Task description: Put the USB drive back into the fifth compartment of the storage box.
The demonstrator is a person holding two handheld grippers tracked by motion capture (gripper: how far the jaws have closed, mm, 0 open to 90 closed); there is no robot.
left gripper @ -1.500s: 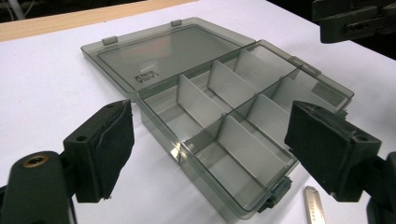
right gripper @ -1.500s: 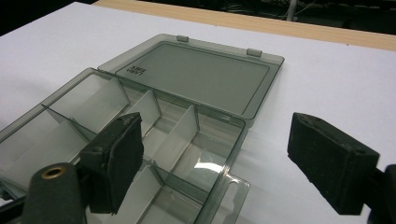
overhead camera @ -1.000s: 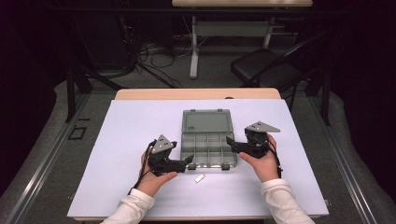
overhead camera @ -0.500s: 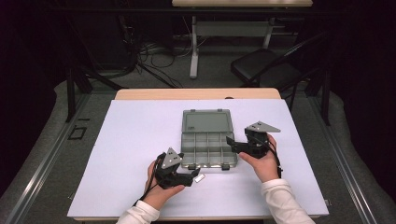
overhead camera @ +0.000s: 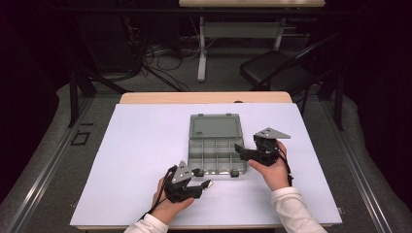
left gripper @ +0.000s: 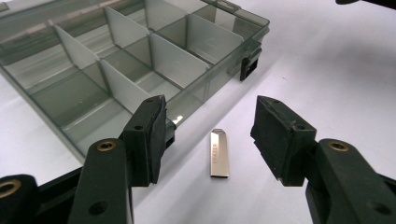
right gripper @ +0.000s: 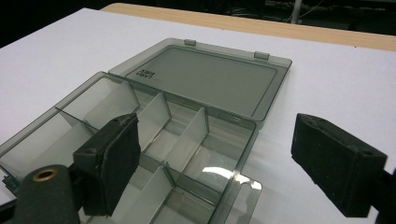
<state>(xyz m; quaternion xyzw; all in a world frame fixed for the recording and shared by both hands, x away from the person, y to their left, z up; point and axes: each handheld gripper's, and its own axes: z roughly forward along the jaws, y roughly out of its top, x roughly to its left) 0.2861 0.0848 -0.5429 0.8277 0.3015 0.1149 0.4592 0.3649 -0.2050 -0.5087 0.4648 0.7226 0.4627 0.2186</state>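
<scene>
A person sits at a table covered with a white sheet (overhead camera: 145, 145), holding a two-jaw gripper in each hand. The left gripper (left gripper: 210, 135) is lowered over a small silver USB stick (left gripper: 218, 154) that lies flat on the sheet just in front of the near edge of a smoky grey compartment box (overhead camera: 214, 155). Its jaws have just been closing and now stand at a middling width, one pad on either side of the stick with clear sheet showing between each pad and the metal, so nothing is gripped. A line of small engraved writing runs along the stick's body, but it is too fine to read. In the high view the left gripper (overhead camera: 204, 185) sits near the front left corner of the box, with the stick a pale sliver at its tip. The box lies open, its lid (right gripper: 205, 79) folded back flat on the sheet beyond the dividers, and a short moulded mark in the lid's corner (right gripper: 148, 73) shows as tiny raised letters that cannot be made out. The right gripper (right gripper: 224, 158) hovers at the right side of the box, jaws wide and holding nothing, one pad above the compartments and the other over the sheet; the high view shows it (overhead camera: 239, 149) just beside the box's right wall.
</scene>
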